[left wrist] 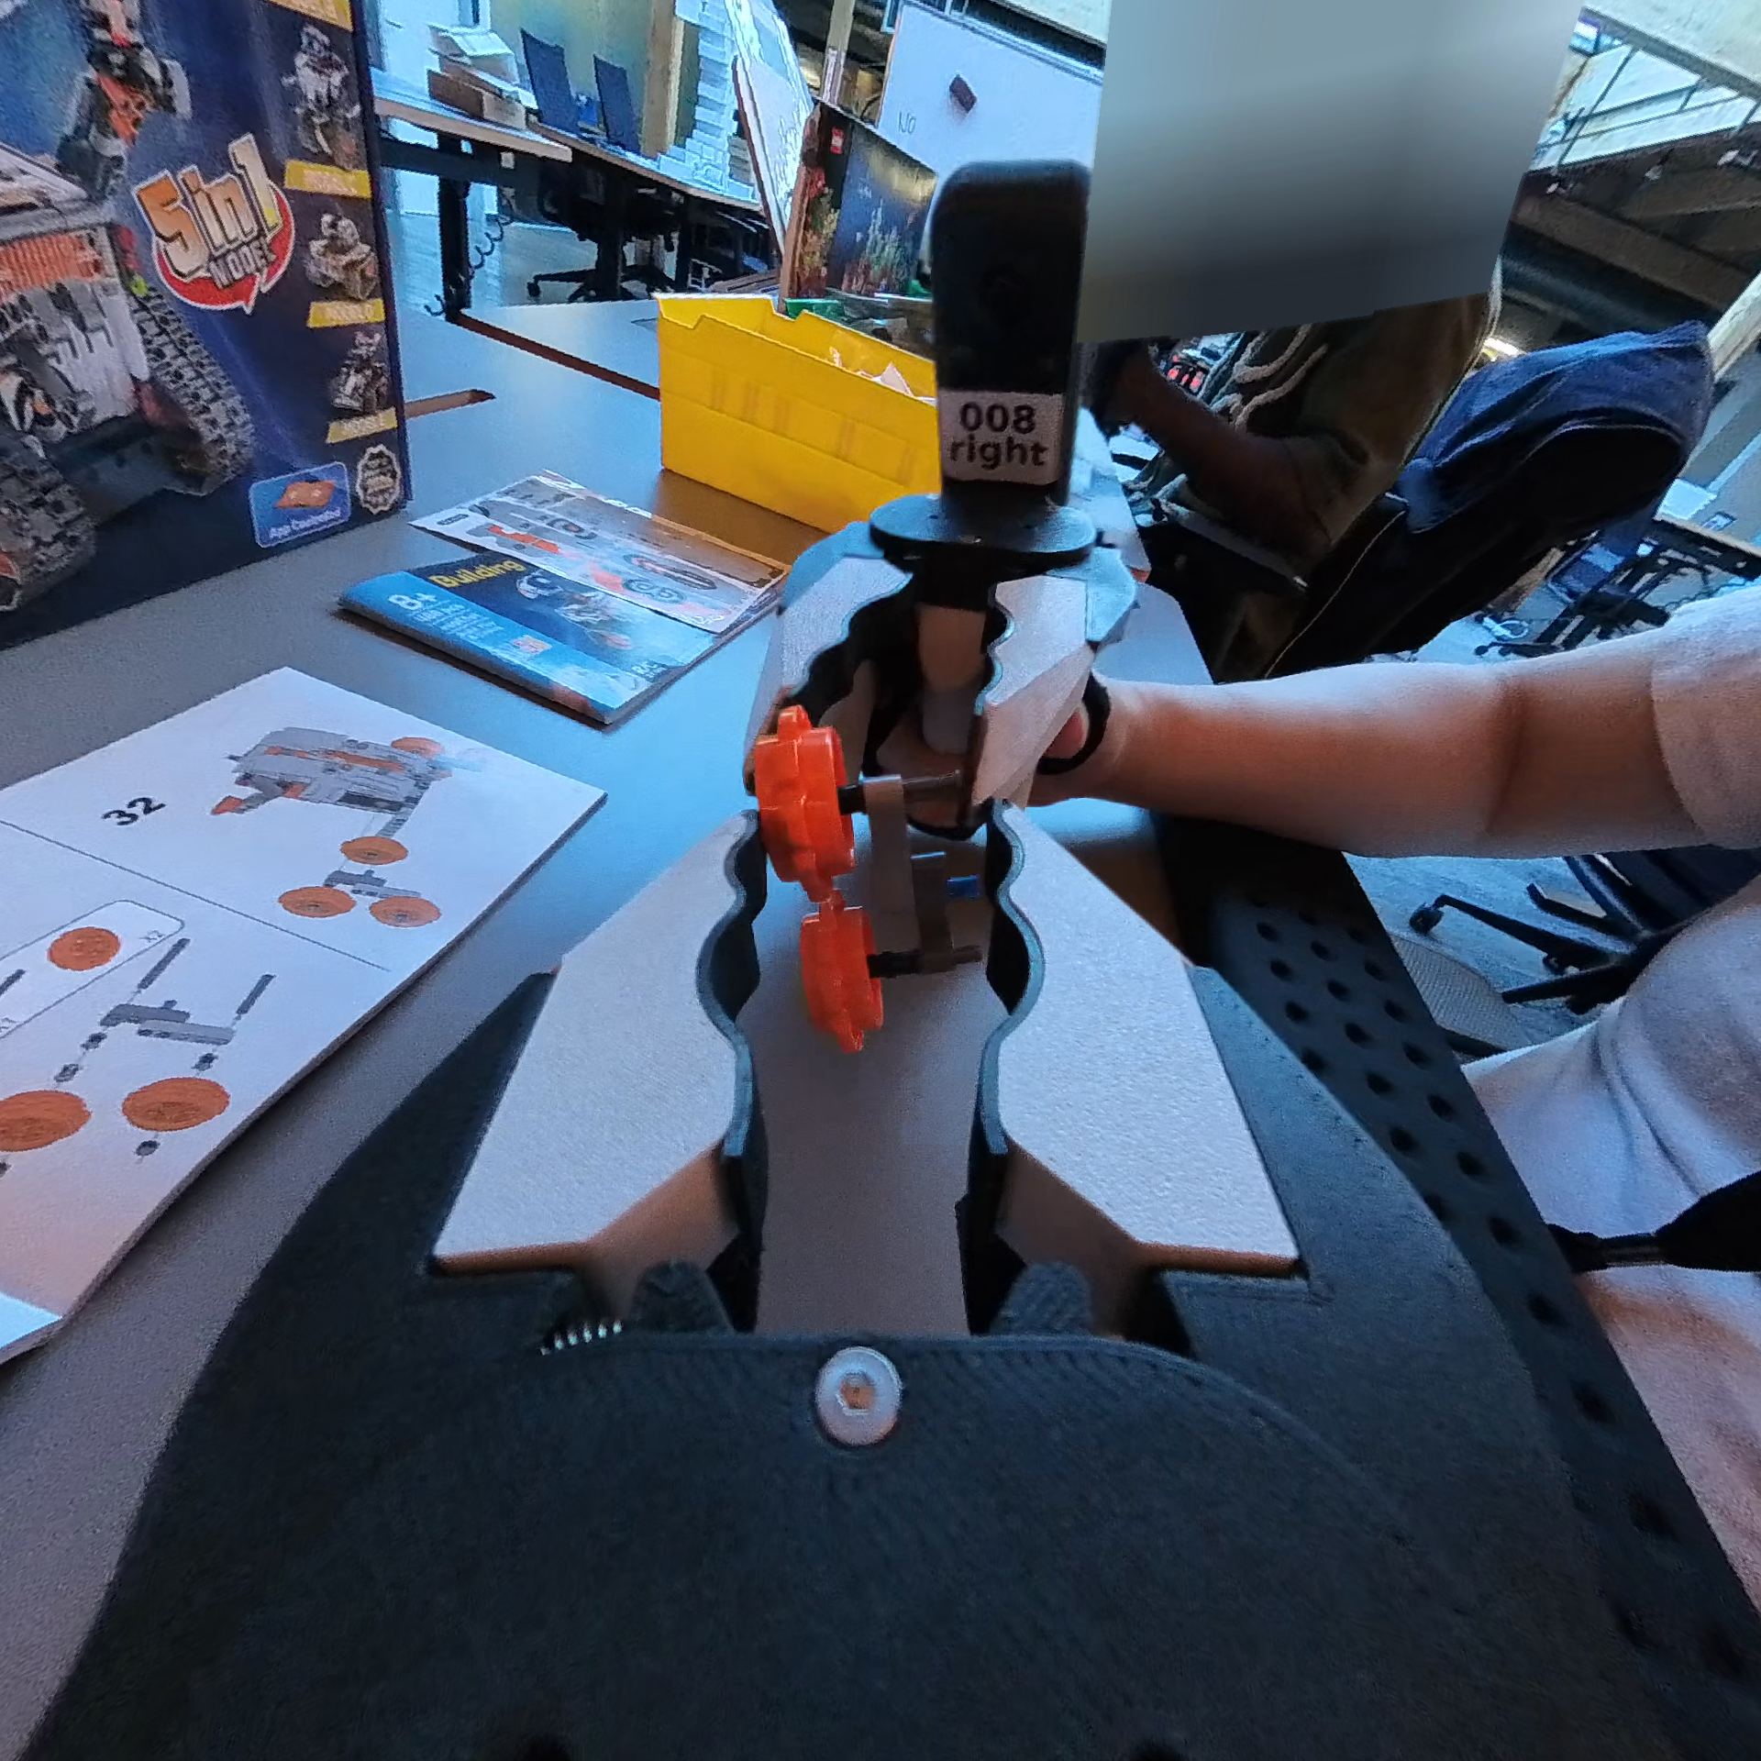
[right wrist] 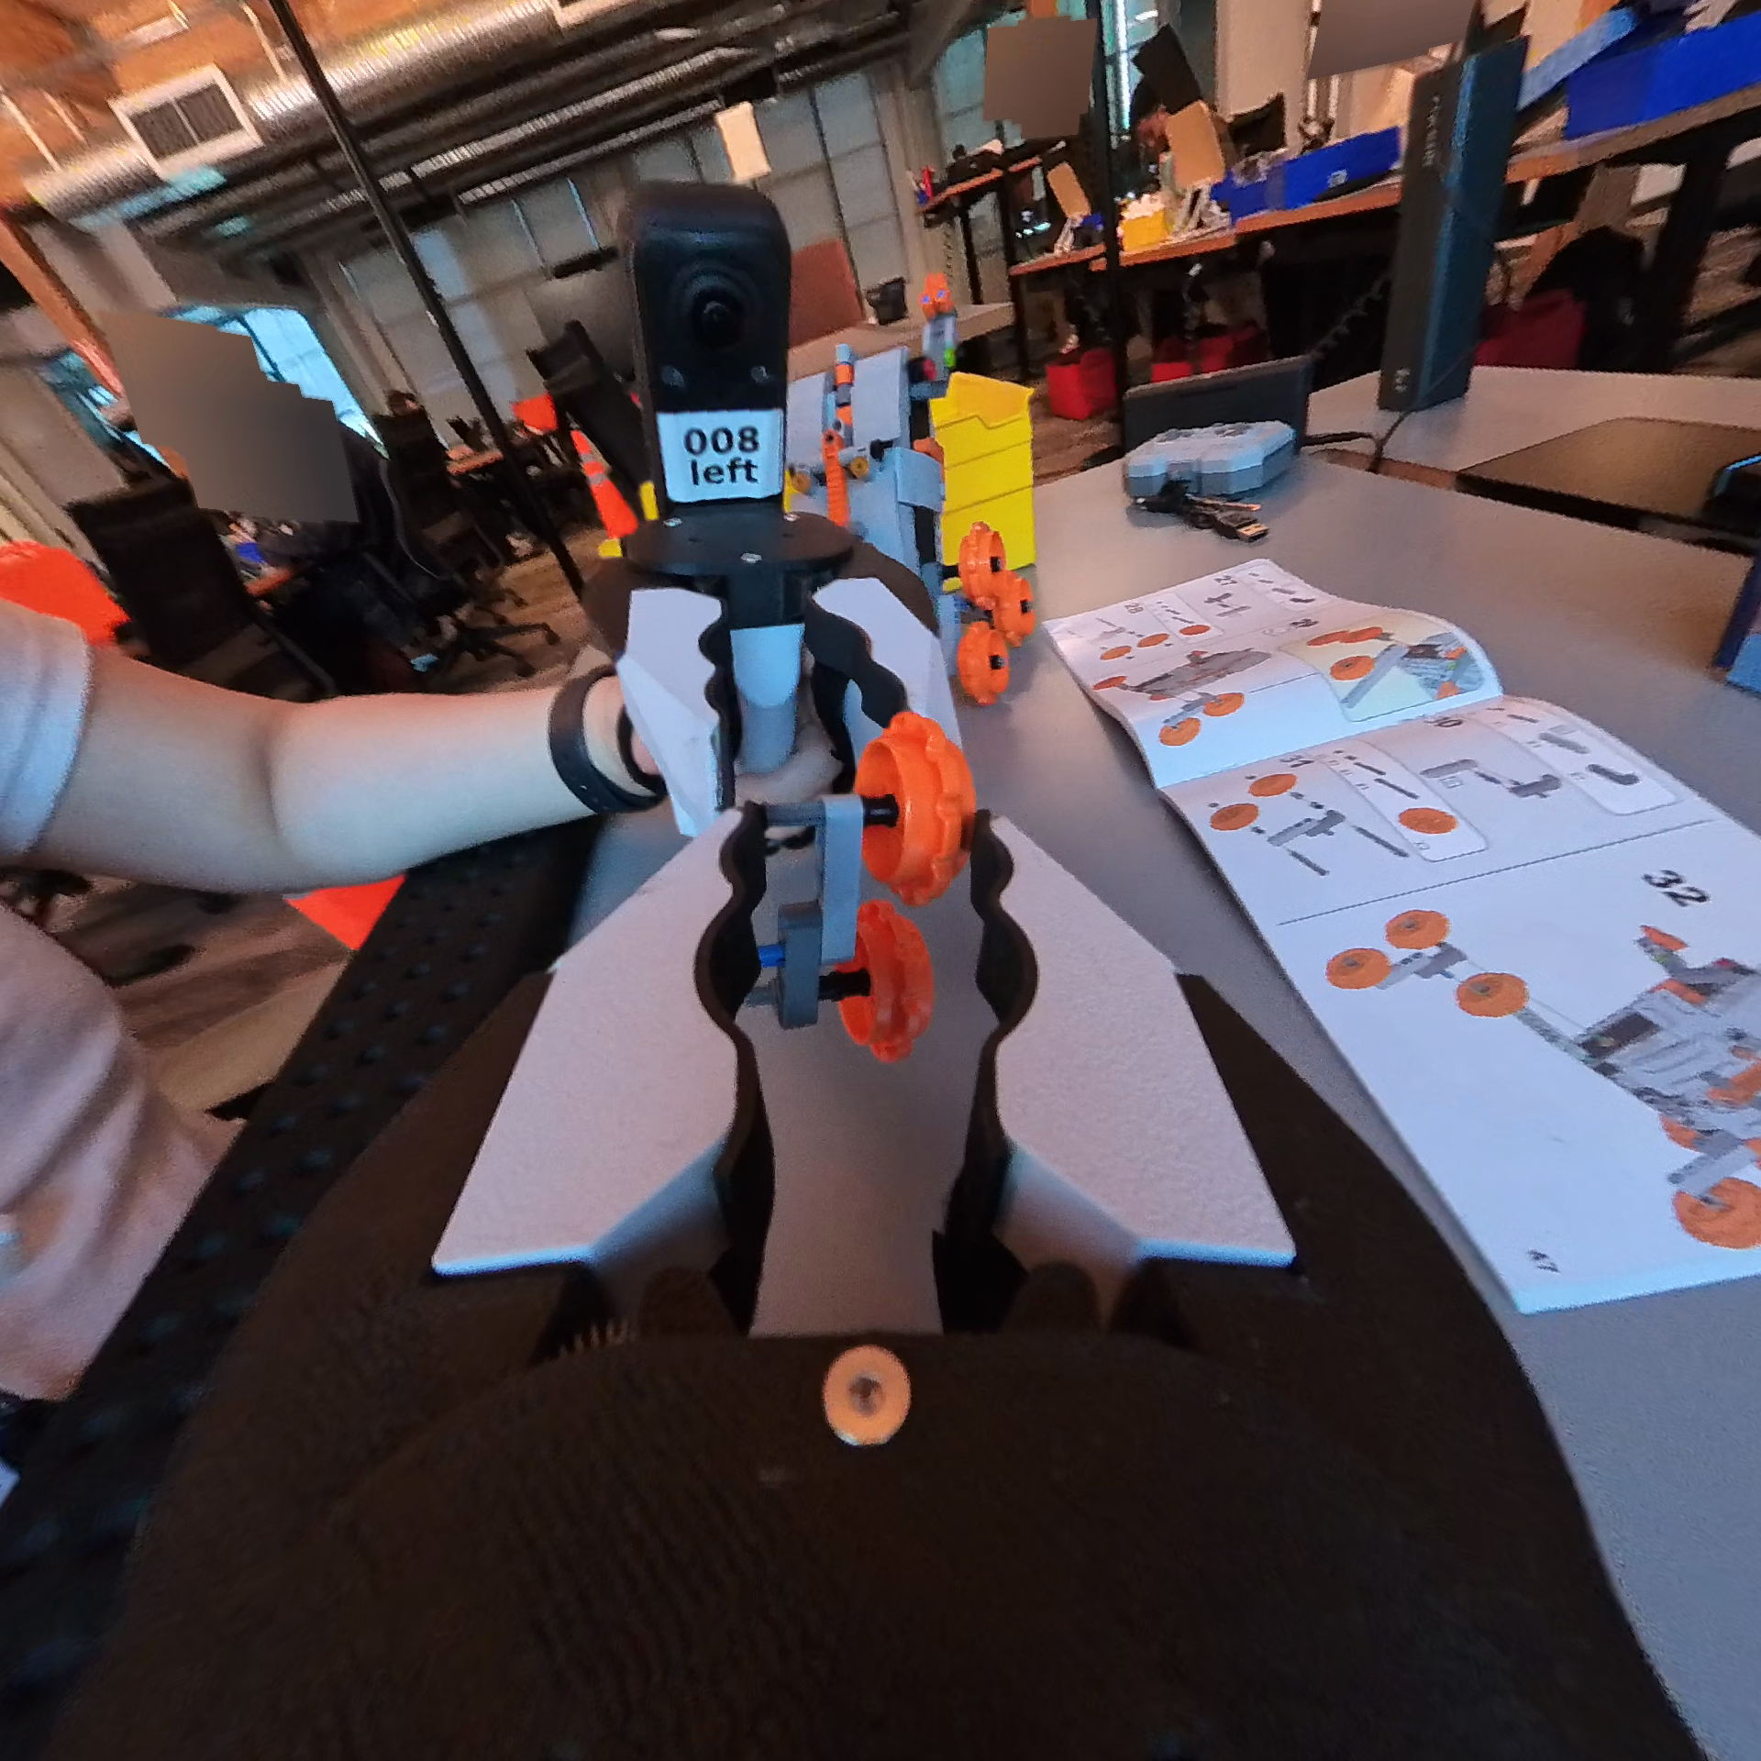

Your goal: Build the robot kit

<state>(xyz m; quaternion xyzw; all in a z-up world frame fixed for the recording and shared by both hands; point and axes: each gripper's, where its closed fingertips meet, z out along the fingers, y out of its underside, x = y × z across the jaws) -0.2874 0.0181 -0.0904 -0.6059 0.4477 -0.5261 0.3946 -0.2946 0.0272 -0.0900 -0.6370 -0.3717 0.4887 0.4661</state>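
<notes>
Open workshop: rows of worktables (right wrist: pixel 1191 238), exposed ceiling ducts (right wrist: pixel 476 86), yellow parts bin (left wrist: pixel 791 429).

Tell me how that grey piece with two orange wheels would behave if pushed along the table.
The wheel assembly looks like light, rigid plastic. Its round wheels on axles would probably let it roll; push-fit joints might separate.
</notes>
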